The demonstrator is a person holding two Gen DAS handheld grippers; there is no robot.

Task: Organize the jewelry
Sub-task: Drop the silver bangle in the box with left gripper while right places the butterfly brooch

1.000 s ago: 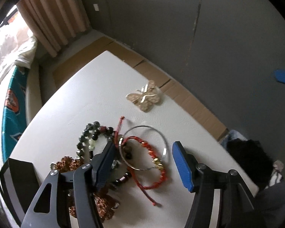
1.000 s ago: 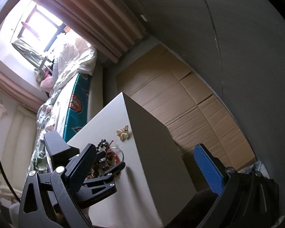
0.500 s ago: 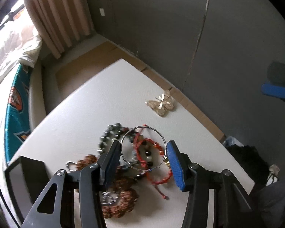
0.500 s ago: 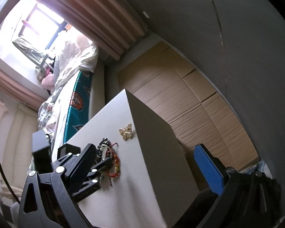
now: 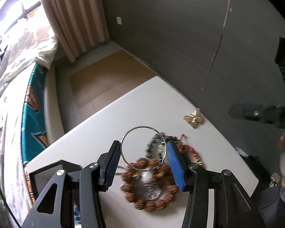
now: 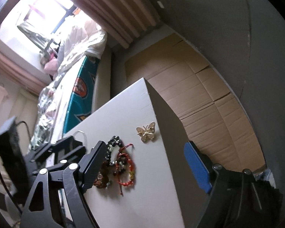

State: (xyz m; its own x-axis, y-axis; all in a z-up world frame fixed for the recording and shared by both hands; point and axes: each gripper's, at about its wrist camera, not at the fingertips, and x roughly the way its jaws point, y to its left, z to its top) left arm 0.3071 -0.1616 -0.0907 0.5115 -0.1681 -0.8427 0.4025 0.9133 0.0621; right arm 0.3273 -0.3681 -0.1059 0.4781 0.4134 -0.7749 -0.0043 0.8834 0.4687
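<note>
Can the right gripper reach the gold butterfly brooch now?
Probably yes: the right gripper is open and holds nothing, and the butterfly brooch lies alone on the white table, apart from the bracelets.

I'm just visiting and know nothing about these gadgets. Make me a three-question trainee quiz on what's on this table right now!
1. True or false: the left gripper has its jaws shut on the silver bangle.
2. Which piece lies apart from the pile? A) gold butterfly brooch B) red cord bracelet C) brown bead bracelet
3. Fill in: the right gripper is ____, holding nothing.

Key: 1 true; 2 A; 3 open.
</note>
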